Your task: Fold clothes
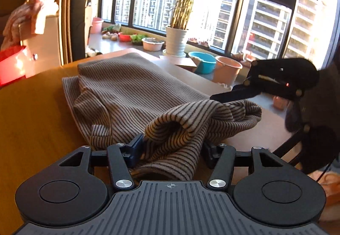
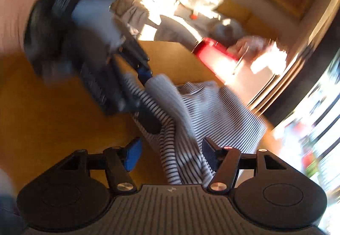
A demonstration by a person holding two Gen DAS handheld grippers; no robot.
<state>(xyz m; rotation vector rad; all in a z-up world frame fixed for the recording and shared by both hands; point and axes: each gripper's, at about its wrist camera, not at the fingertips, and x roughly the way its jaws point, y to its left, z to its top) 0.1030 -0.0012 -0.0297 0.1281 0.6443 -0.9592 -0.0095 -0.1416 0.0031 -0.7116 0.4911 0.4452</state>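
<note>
A brown-and-black striped garment (image 1: 127, 90) lies partly folded on the wooden table (image 1: 31, 128). One bunched end of it rises toward me. My left gripper (image 1: 172, 150) has that bunch filling the gap between its fingers, and both pads touch the cloth. In the right wrist view, which is blurred, the garment (image 2: 223, 111) runs between the fingers of my right gripper (image 2: 171, 155). There the jaws stand apart, and bare table (image 2: 53, 118) shows beside the blue pad. The left gripper (image 2: 148, 96) reaches into the cloth from the upper left. The right gripper (image 1: 225, 96) hovers at the garment's right end.
A red container (image 1: 12, 64) stands at the table's far left, beside a white cabinet with pink cloth (image 1: 31, 16) on it. Past the far table edge, the windowsill holds a potted plant (image 1: 176, 41), a teal basin (image 1: 203, 61) and a pink bucket (image 1: 226, 69).
</note>
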